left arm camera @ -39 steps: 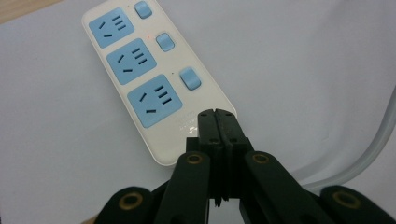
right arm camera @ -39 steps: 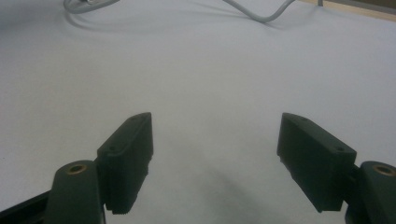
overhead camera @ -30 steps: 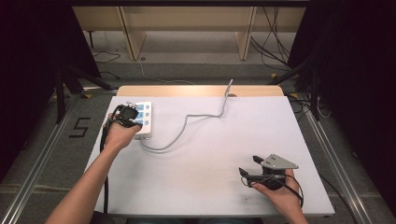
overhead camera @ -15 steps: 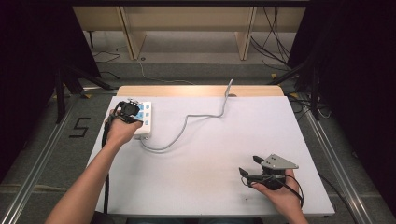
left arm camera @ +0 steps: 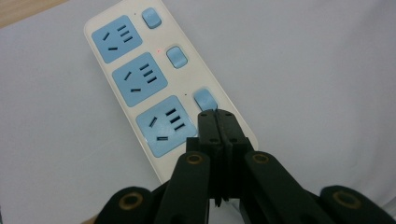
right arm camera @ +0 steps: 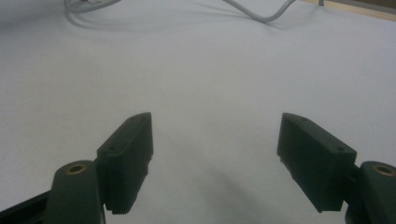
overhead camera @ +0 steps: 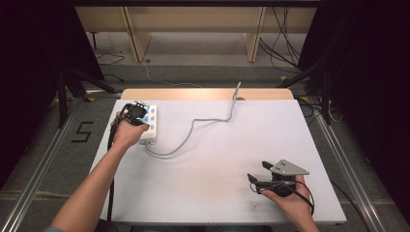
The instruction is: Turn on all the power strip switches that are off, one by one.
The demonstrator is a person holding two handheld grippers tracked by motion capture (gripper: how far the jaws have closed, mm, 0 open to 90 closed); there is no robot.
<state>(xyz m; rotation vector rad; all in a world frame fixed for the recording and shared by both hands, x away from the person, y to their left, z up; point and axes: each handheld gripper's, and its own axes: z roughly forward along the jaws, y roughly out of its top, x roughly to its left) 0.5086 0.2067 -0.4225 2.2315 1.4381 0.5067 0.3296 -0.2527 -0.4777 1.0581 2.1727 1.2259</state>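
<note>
The left claw (left arm camera: pixel 217 122), jaws pressed together and holding nothing, is set at the nearest switch (left arm camera: pixel 205 99) of the strip (overhead camera: pixel 148 123), at ten o'clock on the bench (overhead camera: pixel 212 159). A short, straight press is advised, kept off the sockets. The right claw (overhead camera: pixel 257 172) is held wide, empty, at four o'clock.

A black numeral "5" (overhead camera: pixel 83 131) stands on the grey floor (overhead camera: pixel 43 159) at about nine o'clock from the table (overhead camera: pixel 217 193), just off its left edge. The power strip (left arm camera: pixel 140 70) carries no readable lettering on its face.
</note>
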